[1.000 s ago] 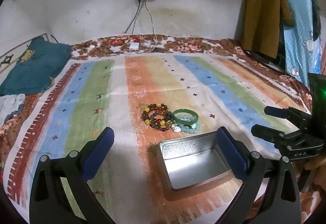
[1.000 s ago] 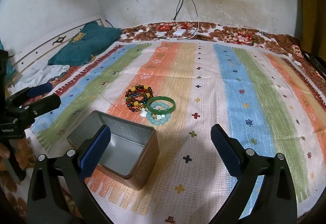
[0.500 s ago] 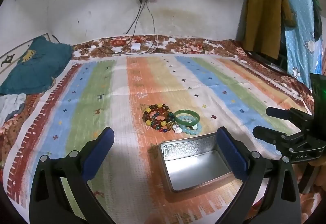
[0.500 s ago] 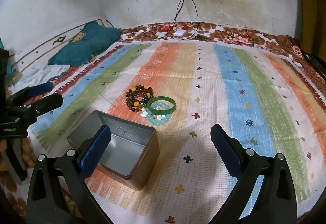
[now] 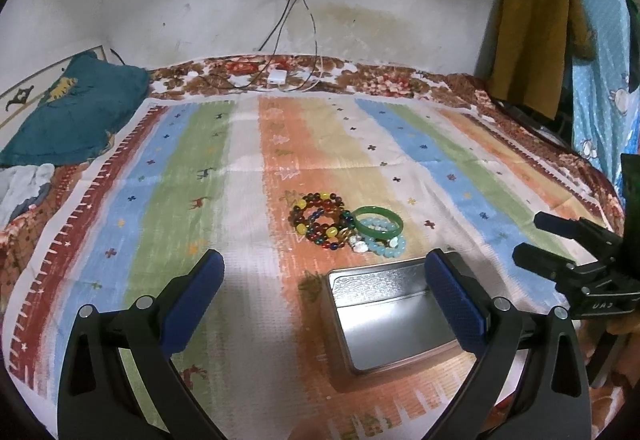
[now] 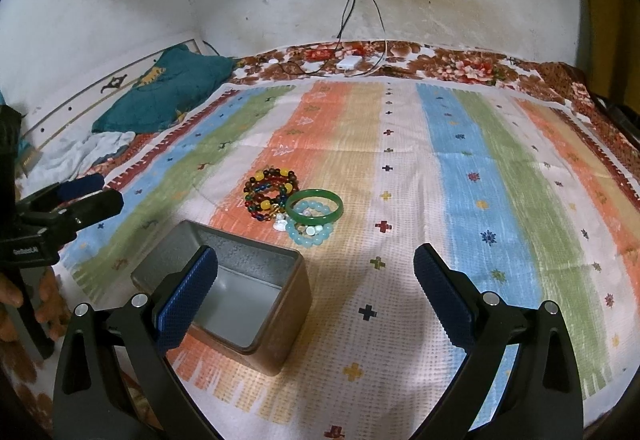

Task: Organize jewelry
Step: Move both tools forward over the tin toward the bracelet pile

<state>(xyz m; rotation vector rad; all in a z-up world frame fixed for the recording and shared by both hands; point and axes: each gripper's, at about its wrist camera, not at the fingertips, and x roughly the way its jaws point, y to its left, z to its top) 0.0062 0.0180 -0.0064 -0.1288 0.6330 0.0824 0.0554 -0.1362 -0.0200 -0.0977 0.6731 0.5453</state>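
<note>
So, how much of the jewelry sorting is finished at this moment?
Nothing is put away yet. The tin box stands open and empty on the striped cloth. The green bangle, the pale blue bead bracelet and the dark bead bracelets lie in a heap beyond it. Both the left tongs and the right tongs are open and hold nothing. Every piece remains to be moved.
</note>
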